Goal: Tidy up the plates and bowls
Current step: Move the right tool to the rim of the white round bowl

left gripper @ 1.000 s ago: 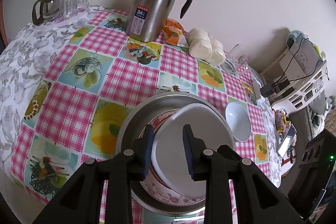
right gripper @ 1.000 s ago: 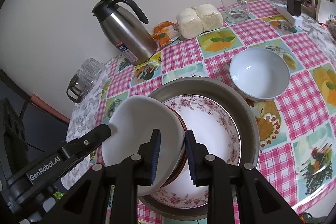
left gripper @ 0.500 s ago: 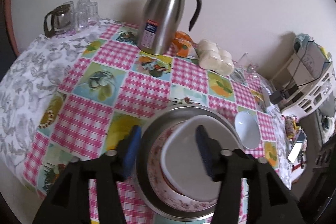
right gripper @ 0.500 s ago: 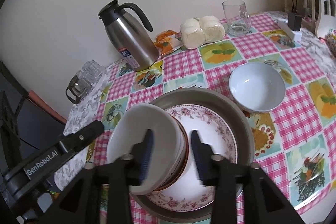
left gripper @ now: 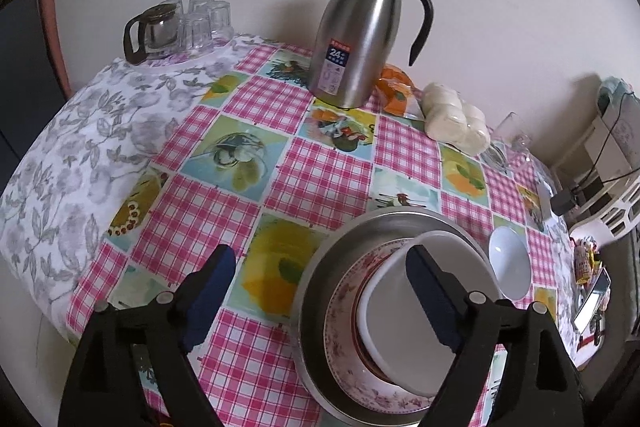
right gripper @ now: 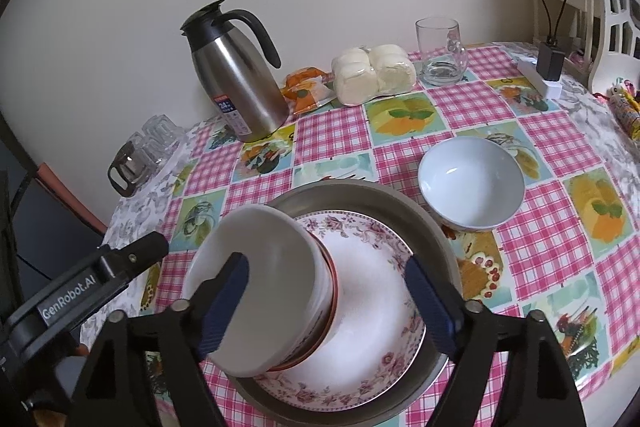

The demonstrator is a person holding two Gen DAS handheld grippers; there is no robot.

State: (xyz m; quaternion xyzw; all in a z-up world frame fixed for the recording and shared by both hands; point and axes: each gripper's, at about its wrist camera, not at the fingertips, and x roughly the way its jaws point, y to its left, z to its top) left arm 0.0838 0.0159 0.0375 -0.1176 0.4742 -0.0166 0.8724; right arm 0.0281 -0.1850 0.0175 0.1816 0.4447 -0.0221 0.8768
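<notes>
A steel basin (right gripper: 430, 223) holds a floral plate (right gripper: 372, 307) with a stack of white and red-rimmed plates (right gripper: 264, 291) leaning tilted on its left side. The same stack shows in the left wrist view (left gripper: 404, 319) inside the basin (left gripper: 320, 291). A white bowl (right gripper: 472, 183) sits on the cloth right of the basin, also seen in the left wrist view (left gripper: 510, 267). My left gripper (left gripper: 316, 299) is open and empty, above the basin's left edge. My right gripper (right gripper: 328, 303) is open and empty, its jaws either side of the stack without touching it.
A steel thermos jug (right gripper: 236, 79), orange packet (right gripper: 306, 93), wrapped buns (right gripper: 374, 73) and glass mug (right gripper: 440, 51) stand along the wall. A glass pot and tumblers (left gripper: 176, 27) stand at the far left. A white chair and charger (right gripper: 552, 61) are at the right.
Both grippers have opened wide and let go of the tilted plate stack. Both have drawn back and up from the basin. The stack stays leaning on the floral plate.
</notes>
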